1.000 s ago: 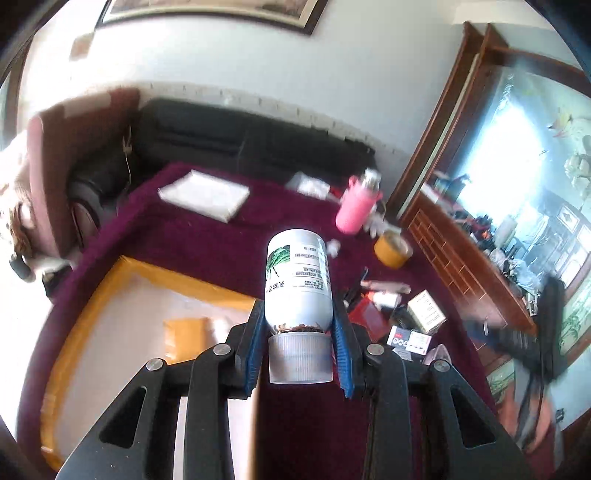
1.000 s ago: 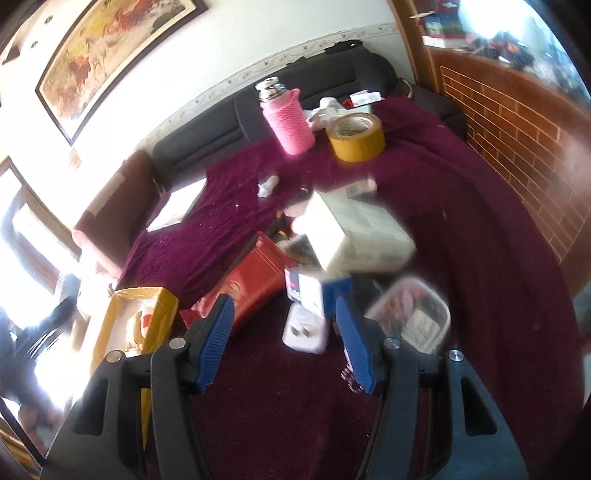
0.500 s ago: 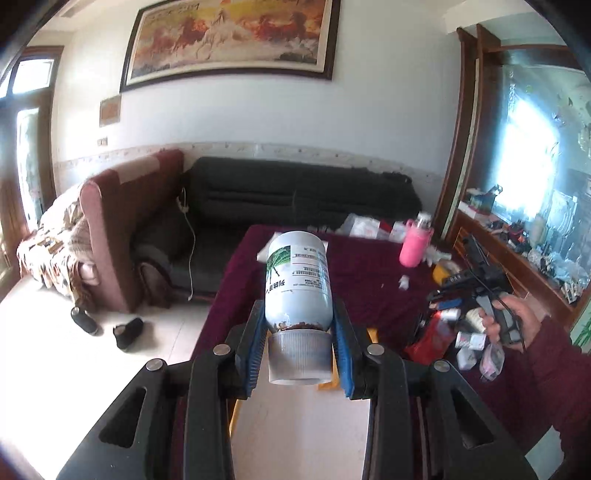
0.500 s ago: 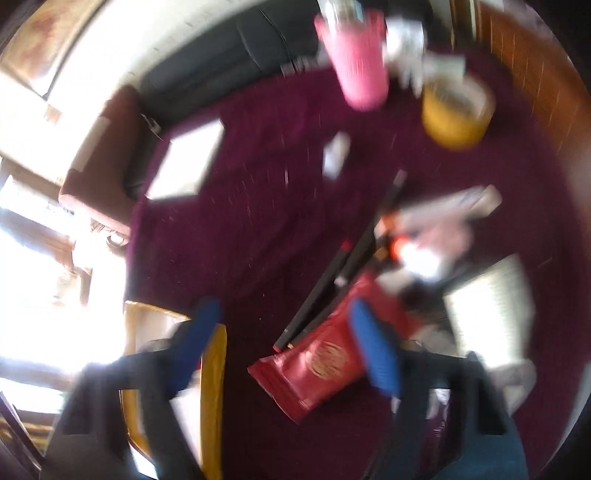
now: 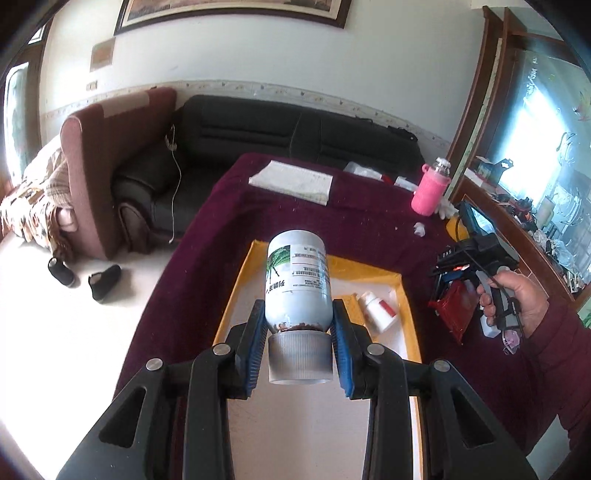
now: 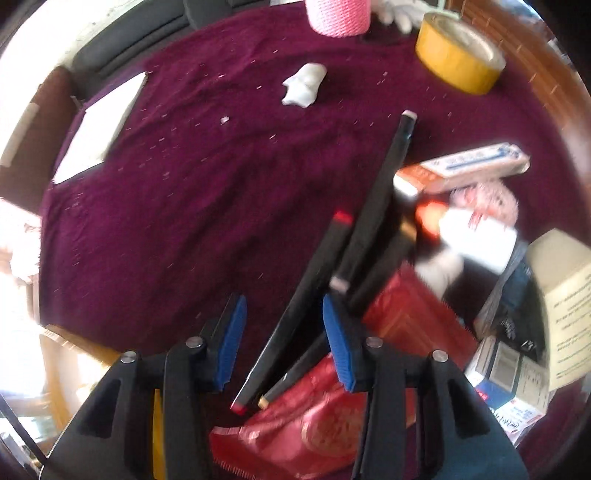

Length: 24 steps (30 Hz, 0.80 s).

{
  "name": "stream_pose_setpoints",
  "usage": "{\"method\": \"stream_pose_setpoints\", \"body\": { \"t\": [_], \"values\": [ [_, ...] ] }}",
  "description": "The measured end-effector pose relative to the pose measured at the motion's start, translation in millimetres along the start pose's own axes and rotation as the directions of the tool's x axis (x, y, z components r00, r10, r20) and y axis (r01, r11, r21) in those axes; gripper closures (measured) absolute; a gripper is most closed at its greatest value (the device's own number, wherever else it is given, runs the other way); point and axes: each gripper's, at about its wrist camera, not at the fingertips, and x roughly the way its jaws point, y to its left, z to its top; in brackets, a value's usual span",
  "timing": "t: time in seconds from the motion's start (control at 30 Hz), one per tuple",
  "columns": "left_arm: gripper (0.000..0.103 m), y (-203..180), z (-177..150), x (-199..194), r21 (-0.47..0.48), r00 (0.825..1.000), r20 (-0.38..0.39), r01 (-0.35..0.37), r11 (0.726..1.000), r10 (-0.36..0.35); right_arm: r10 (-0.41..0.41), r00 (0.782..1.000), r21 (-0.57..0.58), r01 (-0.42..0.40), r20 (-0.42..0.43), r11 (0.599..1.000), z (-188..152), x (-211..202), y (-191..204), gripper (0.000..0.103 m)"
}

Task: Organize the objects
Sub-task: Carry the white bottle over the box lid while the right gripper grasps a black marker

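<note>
The left gripper [image 5: 299,343] has its jaws closed on a white bottle [image 5: 297,282], which is upside down: the blue pads press the neck just above the grey ribbed cap. The bottle hangs over a yellow-rimmed tray [image 5: 402,295] at the near part of the maroon surface [image 5: 332,221]. A small white bottle [image 5: 376,310] lies in the tray, on its right side.

The right gripper [image 6: 282,339] points down at the clutter on the right of the surface. Its jaws have just been closing, and they are now fairly narrow. A black marker with red ends [image 6: 295,314] lies between the pads, but they are not pressing it. A red packet [image 6: 314,432] lies under the marker. Farther away stand a yellow tape roll [image 6: 458,62] and a pink bottle [image 6: 338,16].
</note>
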Motion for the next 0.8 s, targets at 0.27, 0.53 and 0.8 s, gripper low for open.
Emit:
{"method": "stream_pose_setpoints", "body": {
  "t": [0.27,0.53,0.8],
  "values": [
    [0.074,2,-8,4,-0.002,0.999,-0.024,-0.029,1.0,0.029,0.052,0.992,-0.043,-0.047,0.118,0.998,-27,-13,-8,0.088],
    [0.074,0,-6,7,-0.014,0.997,-0.023,-0.071,0.997,0.071,0.272,0.932,-0.13,-0.247,0.24,0.96,-57,-80,-1,0.09],
    [0.074,0,-3,20,-0.026,0.994,-0.045,-0.1,0.995,0.098,0.401,0.868,-0.302,-0.314,0.292,0.9,-87,-129,44,0.09]
  ]
}}
